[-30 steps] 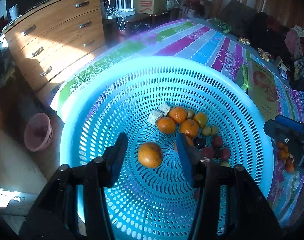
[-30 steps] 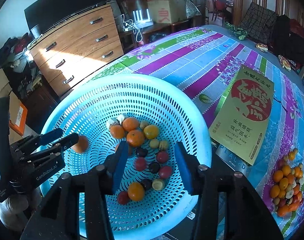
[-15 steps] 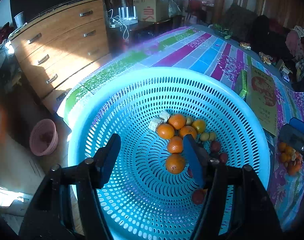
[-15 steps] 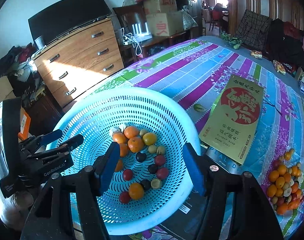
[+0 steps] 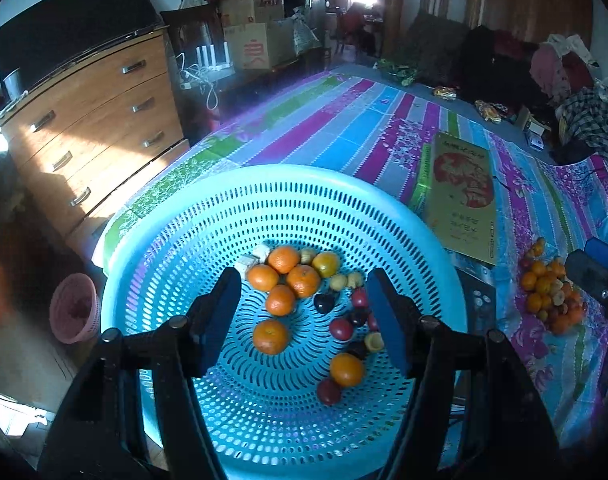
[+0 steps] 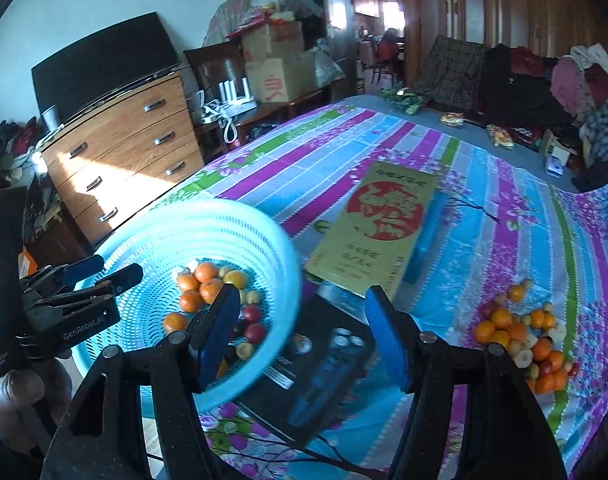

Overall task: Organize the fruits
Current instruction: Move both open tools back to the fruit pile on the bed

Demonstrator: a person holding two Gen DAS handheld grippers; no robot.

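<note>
Both the left tongs [image 5: 304, 312] and right tongs [image 6: 304, 332] stand apart, empty. "GenRobot.AI" reads on the left tongs, lower left of the right view, beside the blue basket [image 6: 240, 220].

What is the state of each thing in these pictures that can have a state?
Left gripper: open, holding nothing.
Right gripper: open, holding nothing.
Blue basket: upright on the table edge, partly filled with fruit.
Fruit pile: loose on the tablecloth, outside the basket.
Dresser drawers: all shut.
Gold box: lying flat, closed.
Television: off.
</note>
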